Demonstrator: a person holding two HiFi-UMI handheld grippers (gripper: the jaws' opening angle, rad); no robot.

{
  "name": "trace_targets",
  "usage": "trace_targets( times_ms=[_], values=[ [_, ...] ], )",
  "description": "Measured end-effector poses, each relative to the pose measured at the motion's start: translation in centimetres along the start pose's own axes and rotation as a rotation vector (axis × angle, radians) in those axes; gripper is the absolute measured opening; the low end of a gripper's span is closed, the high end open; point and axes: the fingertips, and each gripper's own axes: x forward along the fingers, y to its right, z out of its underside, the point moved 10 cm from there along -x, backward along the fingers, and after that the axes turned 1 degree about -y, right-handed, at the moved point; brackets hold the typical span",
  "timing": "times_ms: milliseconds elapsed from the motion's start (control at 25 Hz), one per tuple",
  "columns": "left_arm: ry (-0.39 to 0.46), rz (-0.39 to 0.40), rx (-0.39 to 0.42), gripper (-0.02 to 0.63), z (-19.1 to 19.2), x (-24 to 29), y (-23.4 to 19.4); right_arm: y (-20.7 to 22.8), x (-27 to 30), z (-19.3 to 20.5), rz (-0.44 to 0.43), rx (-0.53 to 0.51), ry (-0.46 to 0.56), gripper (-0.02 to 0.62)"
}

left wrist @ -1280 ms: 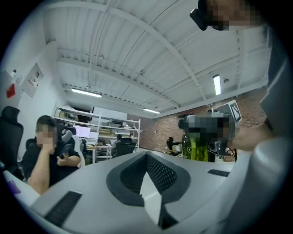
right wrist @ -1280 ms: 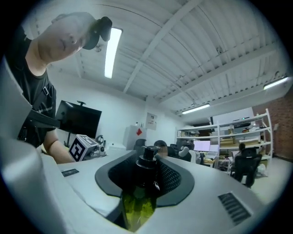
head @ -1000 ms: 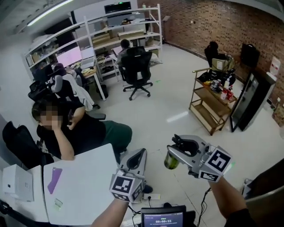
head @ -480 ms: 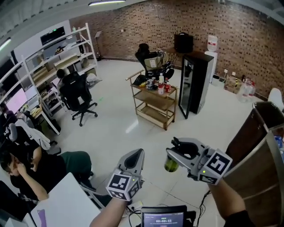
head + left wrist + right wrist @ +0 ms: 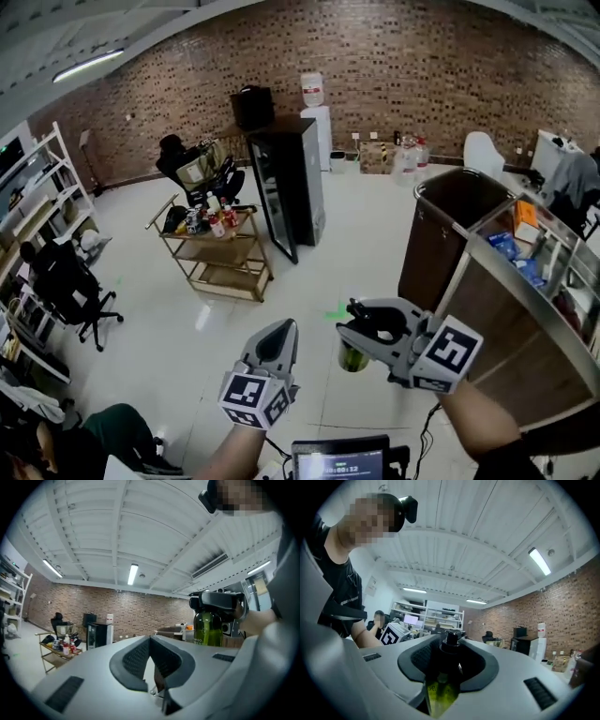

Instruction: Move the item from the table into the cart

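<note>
The right gripper (image 5: pixel 364 326) is pinching the green bottle (image 5: pixel 352 357) by its top, ready for the cart (image 5: pixel 511 342); the left gripper (image 5: pixel 278 336) is sitting closed, empty.

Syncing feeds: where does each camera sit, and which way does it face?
Head view: on the person's head, steeply down at cart, left gripper, right gripper, forearms.
Left gripper view: along its own shut jaws toward the right gripper's green bottle.
Right gripper view: along jaws clamping that bottle; the person's torso and left gripper beyond.
Shared: the bottle, in all three.

green bottle (image 5: pixel 352 357) mostly hidden by right gripper (image 5: pixel 349 323), cart (image 5: pixel 497 337) cut off at right edge
</note>
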Motion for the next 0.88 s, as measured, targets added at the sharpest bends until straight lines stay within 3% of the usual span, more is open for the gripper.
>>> trace_targets(
  times_ms=[160, 320, 480, 880],
  values=[
    [0.005, 0.169, 0.024, 0.002, 0.8, 9.9, 3.0, 5.5, -6.3, 1.0, 0.172, -0.006, -0.014, 0.118],
    [0.018, 0.283, 0.03, 0.002, 1.5, 16.5, 4.3, 8.3, -10.2, 2.2, 0.315, -0.007, -0.006, 0.118],
    [0.035, 0.367, 0.008, 0.002, 0.8, 25.2, 11.3, 12.5, -19.0, 2.1, 0.431, 0.005, -0.019, 0.118],
    [0.056, 0.667, 0.012, 0.002, -0.9, 42.0, 32.1, 20.2, -40.3, 0.4, 0.691, -0.018, -0.05, 0.118]
  ],
)
